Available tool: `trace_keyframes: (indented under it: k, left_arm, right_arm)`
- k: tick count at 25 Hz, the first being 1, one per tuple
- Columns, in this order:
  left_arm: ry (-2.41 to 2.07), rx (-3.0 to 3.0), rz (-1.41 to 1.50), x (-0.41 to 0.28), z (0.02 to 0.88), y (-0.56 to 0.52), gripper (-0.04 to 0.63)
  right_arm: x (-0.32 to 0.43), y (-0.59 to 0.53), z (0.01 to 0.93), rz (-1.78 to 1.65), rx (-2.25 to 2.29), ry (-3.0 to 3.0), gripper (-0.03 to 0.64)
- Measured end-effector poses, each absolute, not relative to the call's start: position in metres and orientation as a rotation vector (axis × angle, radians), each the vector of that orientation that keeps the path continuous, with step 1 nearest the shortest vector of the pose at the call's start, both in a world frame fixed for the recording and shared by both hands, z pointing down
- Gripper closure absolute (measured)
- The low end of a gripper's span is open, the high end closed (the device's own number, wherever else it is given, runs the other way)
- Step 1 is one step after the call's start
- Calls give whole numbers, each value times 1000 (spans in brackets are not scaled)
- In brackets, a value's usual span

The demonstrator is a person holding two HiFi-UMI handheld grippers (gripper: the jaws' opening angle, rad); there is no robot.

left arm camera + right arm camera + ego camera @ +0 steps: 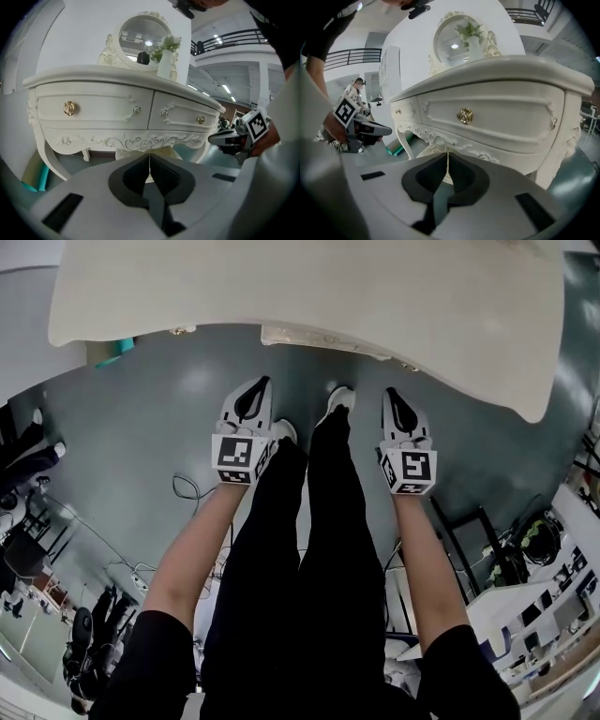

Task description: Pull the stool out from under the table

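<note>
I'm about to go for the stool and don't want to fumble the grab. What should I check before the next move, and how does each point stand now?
1. Left gripper open for a grasp: not ok, jaws shut with nothing between them.
2. Right gripper open for a grasp: not ok, also shut and empty.
3. Stool in sight: ok, its cream seat shows under the table in both gripper views.
4. Contact with the seat: not ok, neither gripper touches it.
5. Stool's legs free to slide: cannot tell, they are hidden.
</note>
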State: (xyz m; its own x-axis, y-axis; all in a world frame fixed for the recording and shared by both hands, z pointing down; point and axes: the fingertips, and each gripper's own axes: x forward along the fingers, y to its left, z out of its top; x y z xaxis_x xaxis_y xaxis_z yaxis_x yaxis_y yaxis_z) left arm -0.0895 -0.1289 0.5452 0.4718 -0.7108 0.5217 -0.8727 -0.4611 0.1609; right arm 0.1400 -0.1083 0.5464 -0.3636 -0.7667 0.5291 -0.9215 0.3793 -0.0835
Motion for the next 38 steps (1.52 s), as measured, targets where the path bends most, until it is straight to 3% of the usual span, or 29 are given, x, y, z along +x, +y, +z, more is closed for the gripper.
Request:
trace_keyframes:
  k: [12, 15, 18, 21, 38]
  left_arm:
    - [-1286, 2324, 596, -75, 601, -144, 575]
    - [-1289, 2304, 640, -82, 621, -153, 503]
    - [-1278, 2282, 652, -86, 640, -159, 432]
    - [-1268, 2257, 622, -90, 656, -167, 391]
    - [-1218, 2169, 844, -104, 751, -198, 318]
  right_arm:
    - [159, -108, 616, 637, 1498, -2155, 595]
    - [164, -118, 633, 649, 1503, -2124, 592]
    - [168, -124, 652, 652, 1486, -2099, 507]
    - [171, -126, 678, 645, 1442, -2056, 479]
    - [180, -169, 741, 675, 1411, -2001, 327]
